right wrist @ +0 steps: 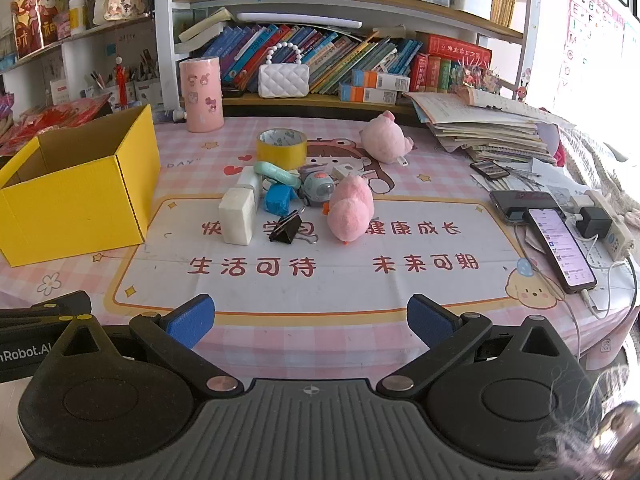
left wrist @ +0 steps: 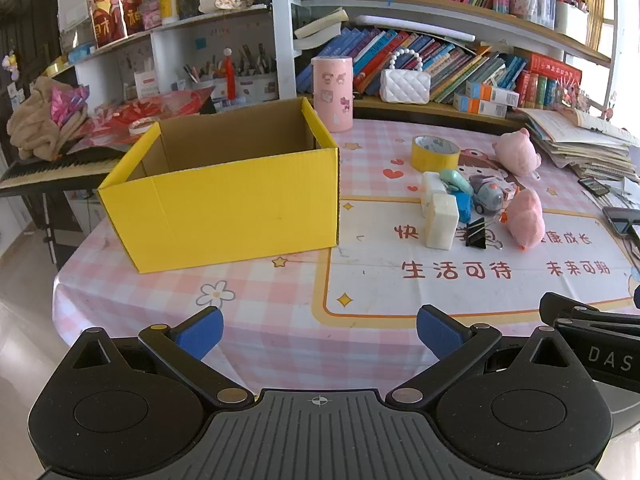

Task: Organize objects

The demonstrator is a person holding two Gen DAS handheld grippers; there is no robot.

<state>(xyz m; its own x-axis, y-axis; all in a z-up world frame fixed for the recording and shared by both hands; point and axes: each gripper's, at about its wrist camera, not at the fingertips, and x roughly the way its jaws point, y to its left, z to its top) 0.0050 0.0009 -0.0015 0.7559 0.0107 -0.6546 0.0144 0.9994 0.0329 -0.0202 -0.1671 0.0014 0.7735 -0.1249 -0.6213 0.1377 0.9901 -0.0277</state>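
Note:
An open yellow cardboard box (left wrist: 224, 204) stands on the table's left; it also shows in the right wrist view (right wrist: 76, 196). To its right lies a cluster: white blocks (right wrist: 237, 216), a black binder clip (right wrist: 286, 228), a blue wrapped lump (right wrist: 278, 198), a teal stapler-like item (right wrist: 276, 174), a small grey toy (right wrist: 317, 186), a pink plush (right wrist: 351, 210), a second pink plush (right wrist: 386, 138) and a yellow tape roll (right wrist: 282, 146). My left gripper (left wrist: 318, 330) is open and empty near the front edge. My right gripper (right wrist: 310, 320) is open and empty, also short of the cluster.
A pink cylinder (right wrist: 201, 96) and a white quilted bag (right wrist: 283, 80) stand by the bookshelf at the back. Stacked papers (right wrist: 488, 128), phones (right wrist: 560, 250) and a power strip (right wrist: 608, 224) with cables crowd the right side. The checked tablecloth (right wrist: 320, 280) covers the table.

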